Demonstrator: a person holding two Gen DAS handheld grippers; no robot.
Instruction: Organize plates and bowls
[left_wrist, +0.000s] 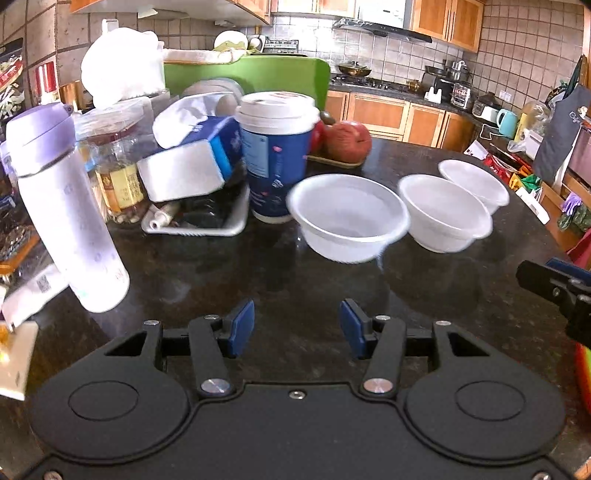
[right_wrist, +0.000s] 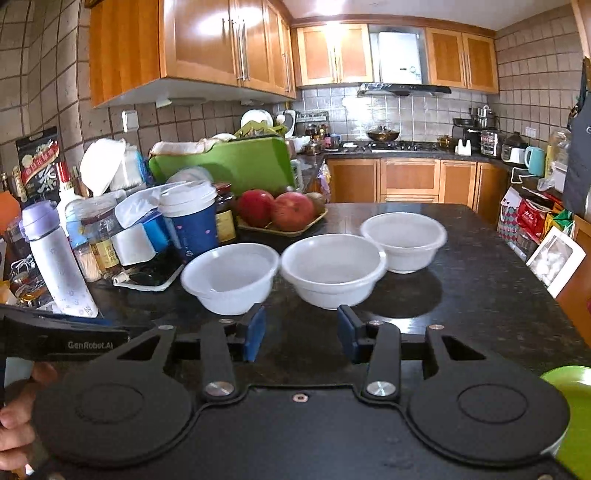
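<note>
Three white plastic bowls stand in a row on the dark stone counter (left_wrist: 221, 266). In the left wrist view they are the near bowl (left_wrist: 347, 218), the middle bowl (left_wrist: 443, 214) and the far bowl (left_wrist: 476, 184). My left gripper (left_wrist: 297, 314) is open, short of the near bowl, with nothing between its fingers. In the right wrist view the bowls are left (right_wrist: 229, 275), centre (right_wrist: 332, 273) and right (right_wrist: 404, 236). My right gripper (right_wrist: 301, 317) is open just before the gap between the left and centre bowls, holding nothing. A green plate (right_wrist: 572, 406) shows at the lower right.
Clutter crowds the counter's left: a lilac bottle (left_wrist: 66, 206), a blue lidded cup (left_wrist: 275, 155), a tissue pack (left_wrist: 192, 162), jars and a grey tray (left_wrist: 207, 229). Apples (right_wrist: 284, 210) lie on a tray behind the bowls. A green cutting board (right_wrist: 229, 162) leans further back.
</note>
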